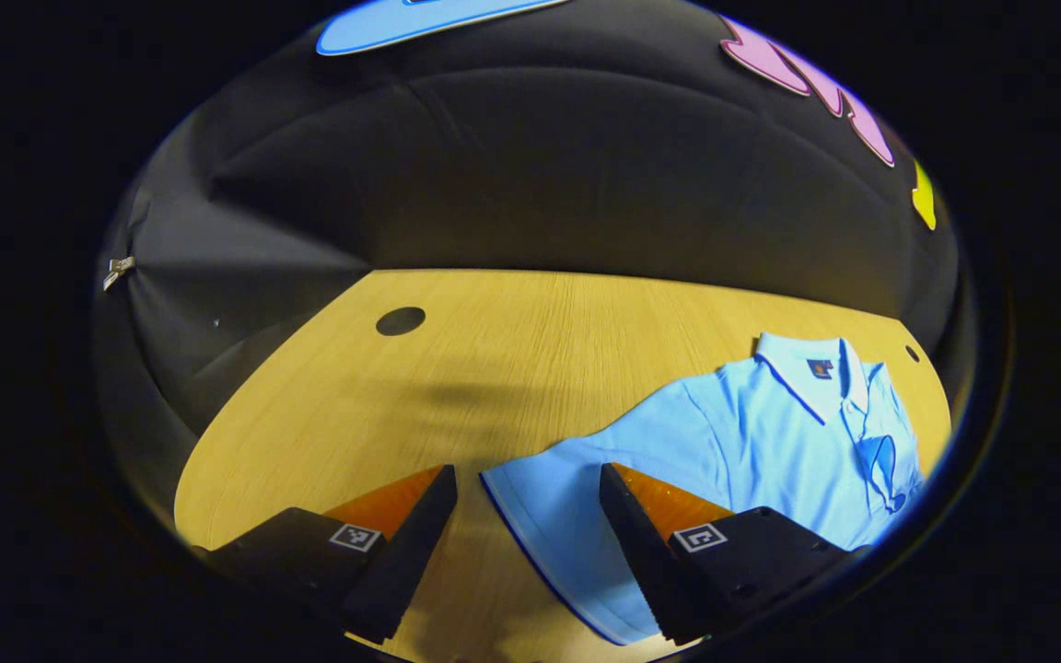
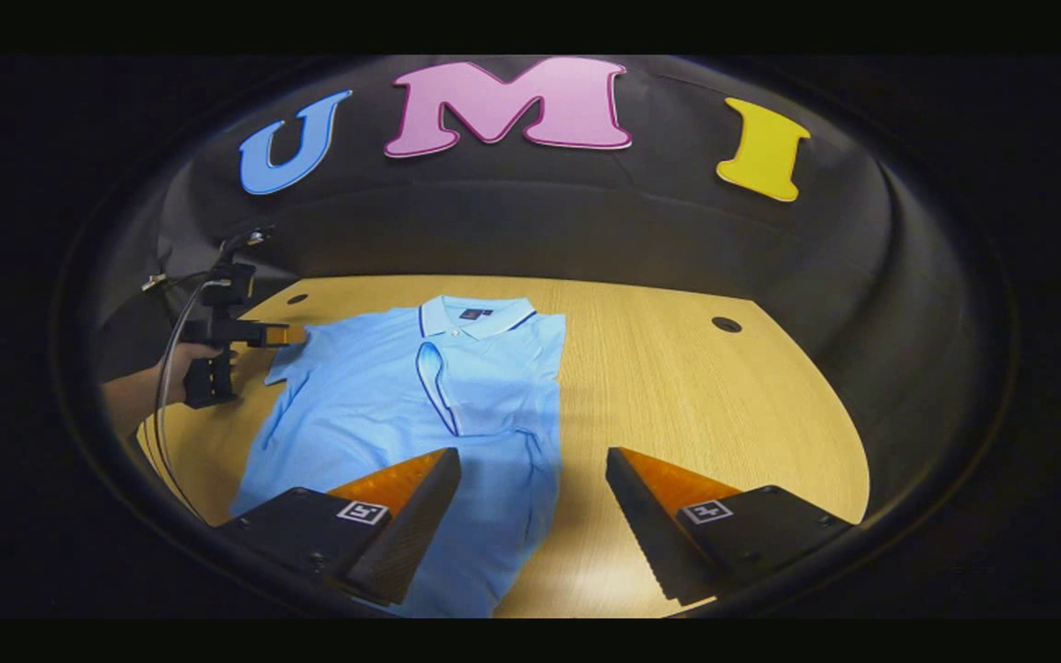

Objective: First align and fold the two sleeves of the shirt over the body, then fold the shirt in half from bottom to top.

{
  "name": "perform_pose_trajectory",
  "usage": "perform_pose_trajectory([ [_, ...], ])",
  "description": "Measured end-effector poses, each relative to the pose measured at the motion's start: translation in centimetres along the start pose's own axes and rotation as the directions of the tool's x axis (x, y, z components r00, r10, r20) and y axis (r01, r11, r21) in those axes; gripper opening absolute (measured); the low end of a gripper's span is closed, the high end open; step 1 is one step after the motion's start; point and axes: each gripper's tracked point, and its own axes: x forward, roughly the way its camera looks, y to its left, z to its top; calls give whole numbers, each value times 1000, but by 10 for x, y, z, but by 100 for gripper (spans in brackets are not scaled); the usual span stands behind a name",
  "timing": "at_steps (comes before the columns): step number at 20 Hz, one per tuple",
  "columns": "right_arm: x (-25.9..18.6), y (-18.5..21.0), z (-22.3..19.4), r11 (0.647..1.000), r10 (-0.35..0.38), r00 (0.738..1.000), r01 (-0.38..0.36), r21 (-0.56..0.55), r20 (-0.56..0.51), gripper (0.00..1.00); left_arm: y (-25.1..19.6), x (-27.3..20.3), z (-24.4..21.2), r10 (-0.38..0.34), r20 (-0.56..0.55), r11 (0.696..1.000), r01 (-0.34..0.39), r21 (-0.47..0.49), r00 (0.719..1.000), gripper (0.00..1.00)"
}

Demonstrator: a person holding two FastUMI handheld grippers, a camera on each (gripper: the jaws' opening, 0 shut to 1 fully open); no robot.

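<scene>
The shirt (image 2: 402,405) lay flat on the counter (image 2: 678,396), one sleeve already folded over its body. The left hand-held gripper (image 1: 528,497) hovered spread above the other sleeve (image 1: 567,516); the right hand-held gripper (image 2: 533,488) hung spread over the shirt's folded edge.

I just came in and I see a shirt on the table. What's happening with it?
A person is folding a light blue polo shirt on a wooden table, using a gripper in each hand. One sleeve already lies folded over the body. The left gripper, held in a hand, is at the other sleeve, which is not folded yet. The right gripper hangs open over the shirt's lower part, holding nothing.
</scene>
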Motion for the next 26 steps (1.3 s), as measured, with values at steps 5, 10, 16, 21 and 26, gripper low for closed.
perform_pose_trajectory([
  [5,-1,-8,-3,999,0,1000,0,49,0,99,-21,6,2,-72,-4,997,72,40,997,79],
  [10,2,-16,-8,996,-5,1000,4,84,11,99,-38,7,5,-95,0,994,94,62,996,8],
  [16,1,-30,-14,995,-6,1000,5,100,10,99,-42,-1,16,-56,12,996,55,69,998,6],
  [21,-2,-48,-9,992,-12,1000,9,123,23,99,-79,-29,62,-93,58,992,88,94,994,6],
  [26,-11,-61,4,991,-9,999,3,132,50,99,-146,-64,89,-179,94,976,164,146,979,6],
])
